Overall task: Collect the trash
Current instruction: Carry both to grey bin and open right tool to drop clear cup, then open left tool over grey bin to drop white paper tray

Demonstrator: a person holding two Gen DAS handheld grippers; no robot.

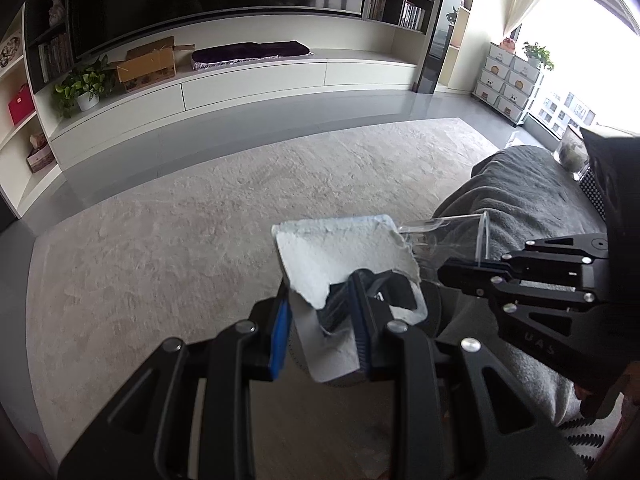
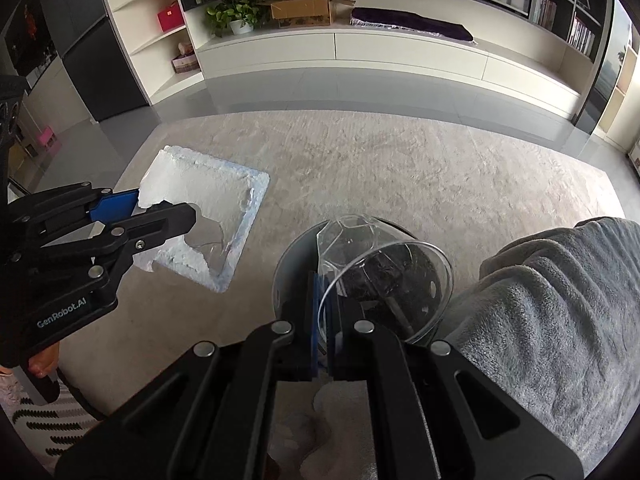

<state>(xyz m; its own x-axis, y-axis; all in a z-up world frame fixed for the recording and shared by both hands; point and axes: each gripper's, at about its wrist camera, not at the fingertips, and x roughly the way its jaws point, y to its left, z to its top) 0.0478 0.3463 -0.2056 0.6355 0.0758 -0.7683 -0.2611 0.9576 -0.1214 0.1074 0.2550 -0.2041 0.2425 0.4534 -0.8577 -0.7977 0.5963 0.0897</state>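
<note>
My left gripper (image 1: pixel 320 312) is shut on a torn white foam tray (image 1: pixel 340 252), which sticks out ahead of the blue pads. In the right wrist view the left gripper (image 2: pixel 160 208) holds that foam tray (image 2: pixel 208 184) above the carpet, left of a round grey trash bin (image 2: pixel 288 264) with a dark liner. My right gripper (image 2: pixel 324 296) is shut on the rim of a clear plastic cup (image 2: pixel 380 256), which is tilted over the bin's mouth. In the left wrist view the right gripper (image 1: pixel 452 272) and the cup (image 1: pixel 452 236) are just right of the foam.
A pale carpet (image 2: pixel 400 168) covers the floor around the bin. A grey blanket (image 2: pixel 540 300) on a seat lies close on the right. A long white cabinet (image 1: pixel 240 88) with a plant and a cardboard box runs along the far wall. A hand (image 2: pixel 40 364) grips the left handle.
</note>
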